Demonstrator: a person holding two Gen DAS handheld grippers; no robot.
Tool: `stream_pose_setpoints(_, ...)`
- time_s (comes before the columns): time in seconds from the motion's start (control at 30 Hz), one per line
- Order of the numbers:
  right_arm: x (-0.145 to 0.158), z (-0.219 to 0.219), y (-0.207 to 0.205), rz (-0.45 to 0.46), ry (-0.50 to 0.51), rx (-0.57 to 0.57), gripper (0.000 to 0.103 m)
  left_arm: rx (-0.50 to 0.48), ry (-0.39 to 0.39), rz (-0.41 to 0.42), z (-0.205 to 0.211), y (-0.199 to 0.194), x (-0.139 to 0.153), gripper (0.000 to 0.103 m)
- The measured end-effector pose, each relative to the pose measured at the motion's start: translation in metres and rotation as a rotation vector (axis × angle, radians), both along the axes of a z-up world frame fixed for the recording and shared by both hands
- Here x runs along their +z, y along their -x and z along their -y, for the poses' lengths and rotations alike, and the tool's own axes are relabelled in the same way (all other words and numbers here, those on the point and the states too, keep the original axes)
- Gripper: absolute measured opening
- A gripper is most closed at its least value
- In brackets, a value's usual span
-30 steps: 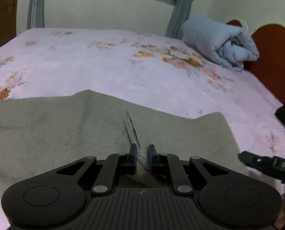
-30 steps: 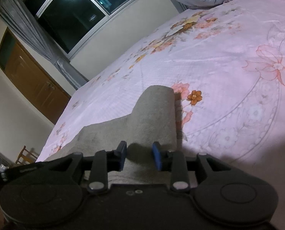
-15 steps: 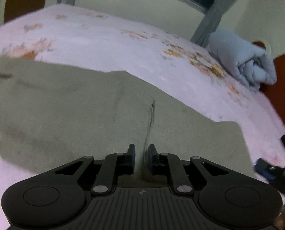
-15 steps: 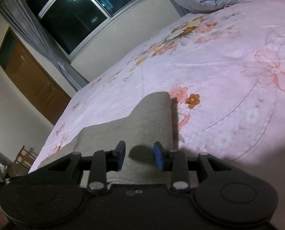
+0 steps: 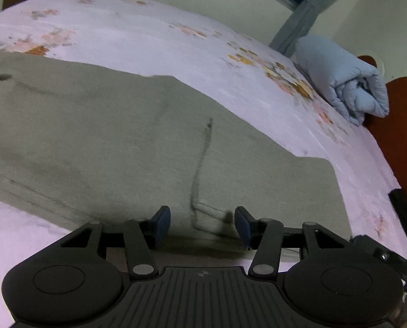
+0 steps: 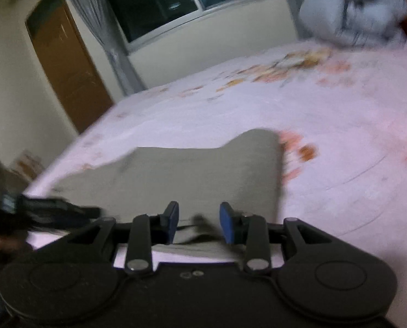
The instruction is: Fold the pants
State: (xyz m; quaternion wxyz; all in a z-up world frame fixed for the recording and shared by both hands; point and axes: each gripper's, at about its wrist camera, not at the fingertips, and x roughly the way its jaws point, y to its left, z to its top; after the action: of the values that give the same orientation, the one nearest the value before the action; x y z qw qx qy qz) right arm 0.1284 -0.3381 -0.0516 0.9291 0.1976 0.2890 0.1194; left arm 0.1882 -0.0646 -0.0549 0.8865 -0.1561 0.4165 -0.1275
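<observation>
Releasing fold: pants (image 5: 137, 147) flat on bed (image 5: 148, 41), well short of quilt (image 5: 343, 79). Left claw (image 5: 202, 224) wide, right claw (image 6: 199, 221) wide, both empty. Lift straight off w/o snagging cloth.

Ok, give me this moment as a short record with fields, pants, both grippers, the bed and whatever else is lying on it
pants: grey-green pants lying flat on the bed, a dark seam line running up the cloth
left gripper: left gripper open, jaws apart over the near edge of the pants, gripping nothing
right gripper: right gripper open, low over the near edge of the pants, picture blurred
bed: pink floral bedsheet
other item: rolled light blue quilt at the far end by the wooden headboard
room: dark window, grey curtain, brown door
</observation>
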Motion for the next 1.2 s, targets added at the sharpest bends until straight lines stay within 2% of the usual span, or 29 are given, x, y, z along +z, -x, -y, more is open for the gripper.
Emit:
stream_pose_setpoints(0.07, -0.004, -0.014, -0.008, -0.030, 0.023, 0.043, 0.025, 0.001, -0.001, -0.001, -0.005, 0.000, 0.000, 0.051)
stream_pose_setpoints(0.13, -0.011, -0.021, -0.015, -0.061, -0.017, 0.066, 0.024, 0.008, -0.006, 0.006, -0.011, 0.000, 0.002, 0.051)
stream_pose_setpoints(0.23, -0.022, -0.025, -0.028, -0.129, -0.048, 0.035, 0.024, 0.025, -0.006, 0.014, -0.023, 0.000, 0.005, 0.051)
stream_pose_setpoints(0.3, -0.030, -0.020, -0.035, -0.161, -0.148, 0.022, 0.024, 0.031, -0.011, 0.018, -0.031, 0.001, 0.005, 0.051)
stream_pose_setpoints(0.4, -0.038, -0.008, -0.039, -0.155, -0.286, -0.014, 0.025, 0.041, -0.004, 0.017, -0.042, 0.001, 0.004, 0.051)
stream_pose_setpoints(0.5, -0.055, 0.006, -0.049, -0.221, -0.441, -0.111, 0.024, 0.046, 0.007, 0.015, -0.048, 0.001, 0.003, 0.051)
stream_pose_setpoints(0.6, -0.070, 0.013, -0.052, -0.249, -0.594, -0.172, 0.024, 0.046, 0.018, 0.017, -0.050, 0.001, 0.001, 0.051)
stream_pose_setpoints(0.63, -0.071, 0.013, -0.051, -0.236, -0.619, -0.178, 0.014, 0.044, 0.022, 0.016, -0.050, 0.001, 0.001, 0.051)
stream_pose_setpoints(0.67, -0.070, 0.012, -0.049, -0.213, -0.640, -0.173, 0.001, 0.042, 0.027, 0.017, -0.050, 0.001, 0.000, 0.051)
stream_pose_setpoints(0.83, -0.059, 0.014, -0.025, -0.144, -0.662, -0.171, 0.000, 0.024, 0.039, 0.021, -0.046, 0.004, -0.001, 0.051)
stream_pose_setpoints(0.9, -0.066, 0.014, -0.022, -0.166, -0.642, -0.176, 0.000, 0.013, 0.047, 0.018, -0.041, 0.005, -0.004, 0.051)
stream_pose_setpoints(0.97, -0.083, 0.019, -0.027, -0.230, -0.628, -0.217, 0.000, 0.005, 0.058, 0.009, -0.035, 0.004, -0.005, 0.051)
stream_pose_setpoints(1.03, -0.096, 0.025, -0.024, -0.219, -0.720, -0.232, 0.000, -0.001, 0.081, 0.003, -0.032, 0.002, -0.004, 0.051)
stream_pose_setpoints(1.2, -0.089, 0.022, -0.026, -0.207, -0.681, -0.197, 0.000, -0.051, 0.112, -0.024, -0.008, -0.006, -0.008, 0.051)
